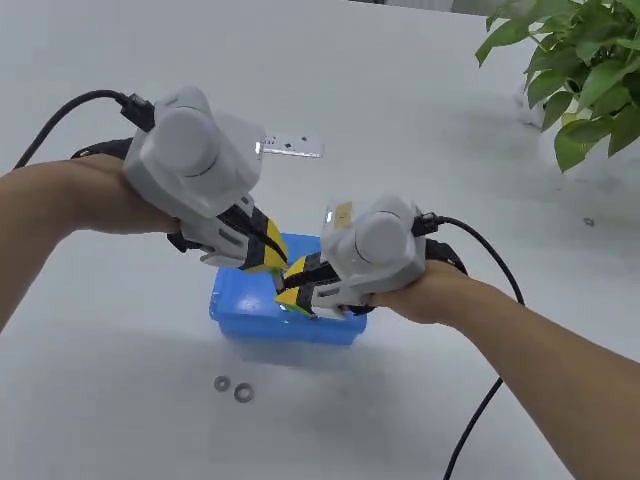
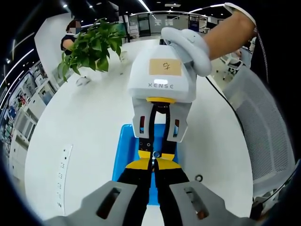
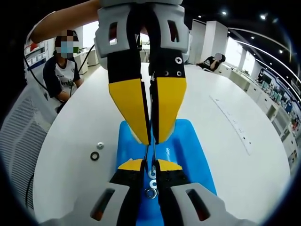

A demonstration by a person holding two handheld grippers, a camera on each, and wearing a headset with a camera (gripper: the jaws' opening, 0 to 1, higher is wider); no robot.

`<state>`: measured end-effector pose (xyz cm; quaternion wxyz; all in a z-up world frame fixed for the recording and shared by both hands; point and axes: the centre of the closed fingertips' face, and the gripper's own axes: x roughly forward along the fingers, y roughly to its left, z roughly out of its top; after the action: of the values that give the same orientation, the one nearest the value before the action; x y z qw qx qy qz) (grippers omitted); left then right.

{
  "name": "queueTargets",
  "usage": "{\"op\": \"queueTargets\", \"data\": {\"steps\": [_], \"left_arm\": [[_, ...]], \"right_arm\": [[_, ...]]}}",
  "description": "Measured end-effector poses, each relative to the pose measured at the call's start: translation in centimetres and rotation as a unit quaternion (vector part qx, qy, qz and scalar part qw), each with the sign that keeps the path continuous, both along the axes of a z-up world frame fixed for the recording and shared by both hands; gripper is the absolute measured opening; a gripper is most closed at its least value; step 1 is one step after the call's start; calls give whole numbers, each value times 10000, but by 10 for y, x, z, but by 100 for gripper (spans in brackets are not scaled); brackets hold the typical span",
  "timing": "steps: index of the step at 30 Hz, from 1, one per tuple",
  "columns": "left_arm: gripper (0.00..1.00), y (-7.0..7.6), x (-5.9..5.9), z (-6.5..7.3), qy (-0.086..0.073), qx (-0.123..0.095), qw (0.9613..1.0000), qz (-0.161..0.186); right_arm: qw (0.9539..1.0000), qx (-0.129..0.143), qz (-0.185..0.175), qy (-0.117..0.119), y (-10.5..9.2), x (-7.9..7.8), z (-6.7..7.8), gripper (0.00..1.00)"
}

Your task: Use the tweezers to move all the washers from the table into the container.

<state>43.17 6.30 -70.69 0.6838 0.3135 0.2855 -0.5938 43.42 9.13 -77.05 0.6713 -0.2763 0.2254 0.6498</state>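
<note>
The left gripper [image 2: 153, 163] is seen with its jaws pressed almost together on a thin metal strip, which is taken to be the tweezers [image 3: 151, 113]. Their long axis runs straight from these jaws toward the right gripper [image 3: 151, 165], that is from 10 o'clock to 4 o'clock in the head view. The jaws of the right gripper are set close, with only a narrow gap, and it cannot be told whether the tweezers are pinched by them or only guided. Both grippers are held tip to tip above the blue container [image 1: 285, 328]. In the narrow gap two small rings [image 3: 150, 192] are seen against the blue floor; whether one is gripped by the tweezers or both are lying inside cannot be decided. Two washers [image 1: 243, 393] are lying side by side on the table [image 1: 110, 410], near the container's front wall, at about 6 to 7 o'clock from the jaws in the head view and at 9 o'clock in the right gripper view. The right gripper is judged a little nearer to them, but the tweezers are carried by the left. For the coming move the tips must be lifted over that wall. Bare table is found around the washers, and the plant [image 1: 585, 70] at 2 o'clock is well apart.
</note>
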Motion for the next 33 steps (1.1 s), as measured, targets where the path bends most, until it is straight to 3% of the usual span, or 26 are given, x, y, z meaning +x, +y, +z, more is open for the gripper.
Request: {"op": "queueTargets", "data": {"steps": [12, 33], "left_arm": [[6, 1, -8, 17, -57, 4, 10000, 4], [5, 7, -39, 40, -202, 14, 9998, -30]], "right_arm": [[9999, 103, -6, -80, 2, -6, 17, 11], [9995, 199, 109, -228, 9, -35, 42, 11]]}}
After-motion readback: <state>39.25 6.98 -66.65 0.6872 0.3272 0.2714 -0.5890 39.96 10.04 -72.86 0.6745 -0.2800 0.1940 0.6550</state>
